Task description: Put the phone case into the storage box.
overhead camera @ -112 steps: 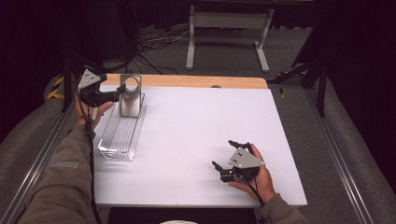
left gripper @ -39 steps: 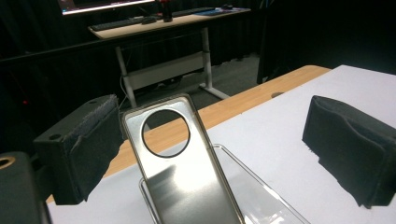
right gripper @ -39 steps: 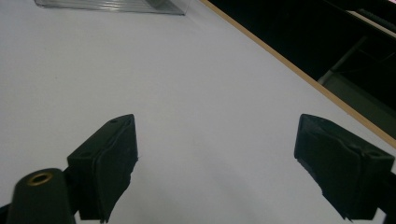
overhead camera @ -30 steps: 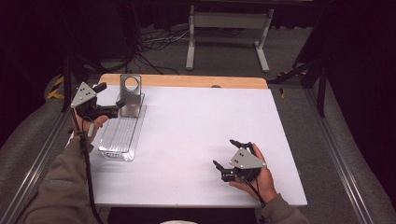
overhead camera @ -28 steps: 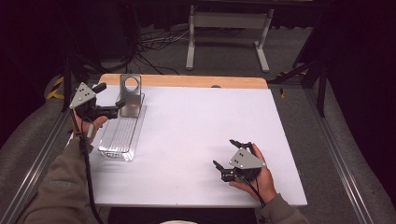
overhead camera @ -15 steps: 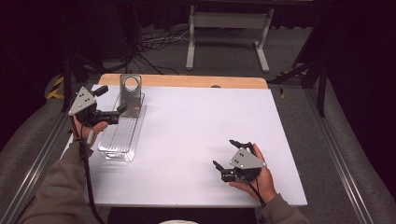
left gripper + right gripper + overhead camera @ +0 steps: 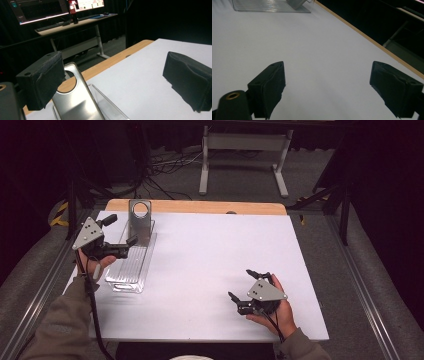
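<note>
- The left gripper hangs over the left side of the table, its jaws spread wide with nothing between them, just beside the metal plate.
- The metal plate stands upright at the far end of the clear tray, which lies along the table's left edge. From the left gripper view the plate sits low between the jaws, closer to the left pad.
- The right gripper rests near the table's near right corner, jaws open and empty over bare white surface, well apart from the tray.
- Materials: the plate is brushed, slightly glossy steel with rounded top corners and a round hole near its top; the tray is transparent ribbed plastic, long and shallow; the jaw pads are black and look like matte foam.
- Risk: the plate is thin and tall, so a nudge from one pad would likely tip it over in the tray.
- Risk: smooth steel may slip in soft pads if they close on it off-centre or near the hole.
- Risk: the light tray could slide or lift with the plate, since nothing is holding it down.
</note>
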